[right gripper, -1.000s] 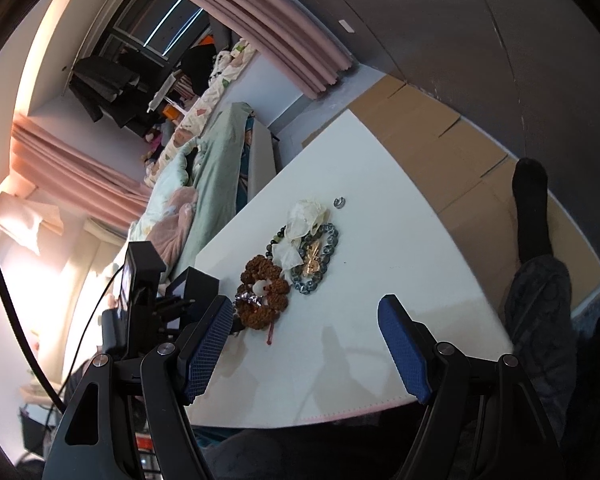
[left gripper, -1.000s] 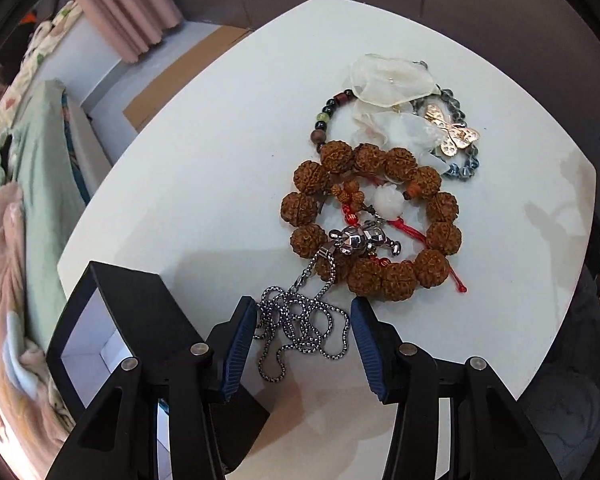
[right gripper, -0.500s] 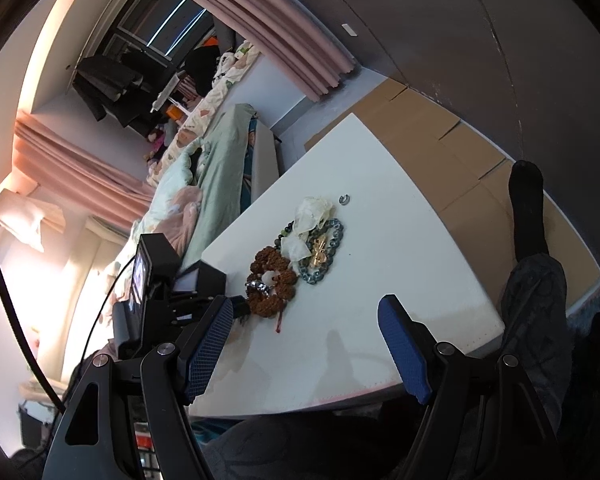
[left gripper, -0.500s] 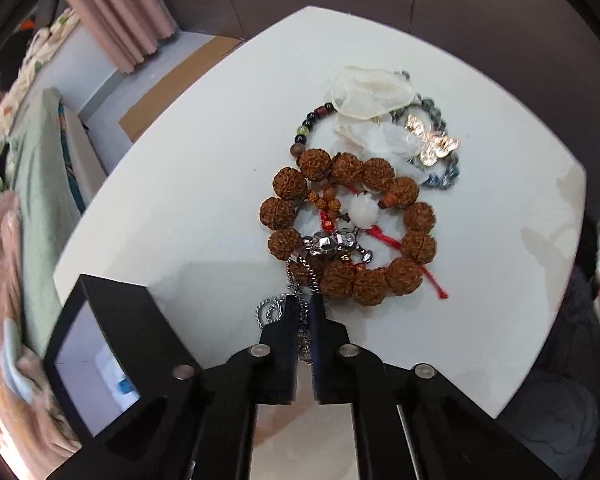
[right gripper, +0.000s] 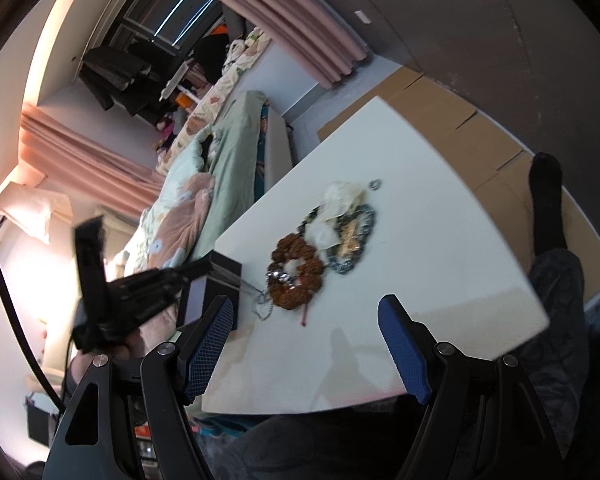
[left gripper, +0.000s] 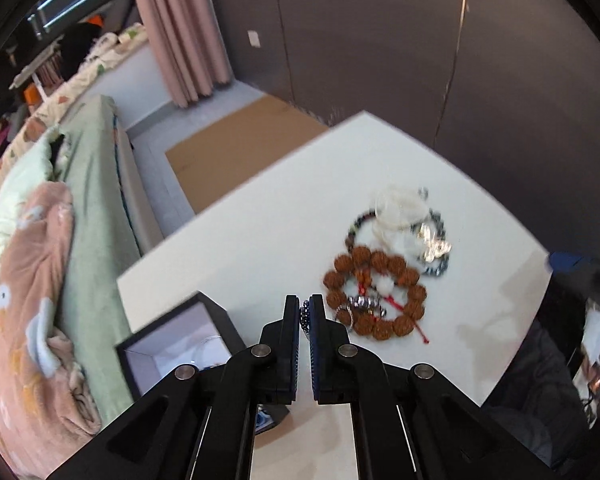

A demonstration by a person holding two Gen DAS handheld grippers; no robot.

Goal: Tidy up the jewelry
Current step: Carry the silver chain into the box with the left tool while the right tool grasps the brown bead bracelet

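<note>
Jewelry pile (left gripper: 384,276) sits right of centre on the desk (left gripper: 260,216), mostly unsorted. Your left claw (left gripper: 305,316) is pinched on the steel chain (left gripper: 305,315), raised beside the black box (left gripper: 168,356) at lower left. Your right claw (right gripper: 306,344) hangs wide apart, empty, low in frame.

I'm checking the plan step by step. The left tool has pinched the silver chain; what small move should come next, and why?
Probably lift the left tool a little higher, toward the black box. The silver chain partly trails on the table and its pendant lies on the brown bead bracelet.
</note>
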